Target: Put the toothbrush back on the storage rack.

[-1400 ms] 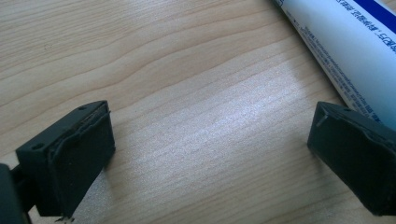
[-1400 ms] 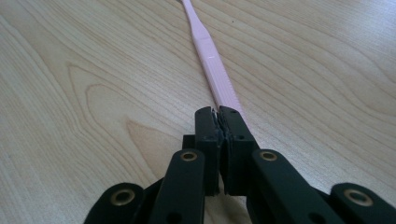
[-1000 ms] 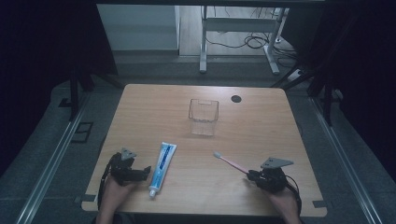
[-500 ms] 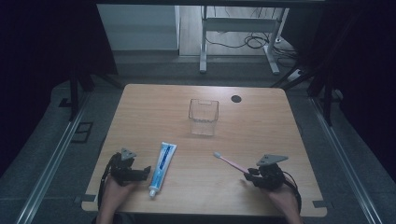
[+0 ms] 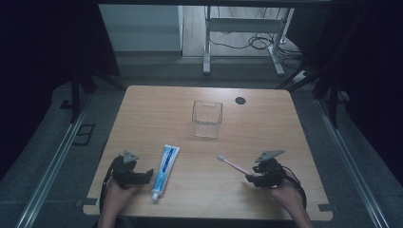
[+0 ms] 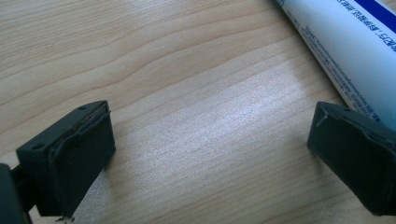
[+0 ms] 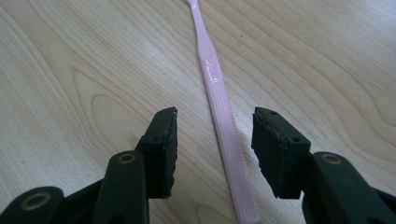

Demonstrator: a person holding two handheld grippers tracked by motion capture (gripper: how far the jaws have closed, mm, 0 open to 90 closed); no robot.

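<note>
— Checking room: right gripper (image 5: 250, 178) low by the table's (image 5: 266, 118) near edge, left gripper (image 5: 148, 174) likewise, bare wood between them and the clear cup (image 5: 207, 118) at mid-table.

— And since a second ago?

— Jaws of the right gripper just opened, now partly apart, pads (image 7: 163, 149) clear of the pink toothbrush (image 7: 219, 107) lying flat between them on the wood. Left gripper unmoved, wide open, gripping nothing, just beside the toothpaste tube (image 6: 336, 56).

— Surfaces?

— Pale grained wood; slim ribbed plastic handle; smooth white-and-blue tube; square-walled cup.
</note>
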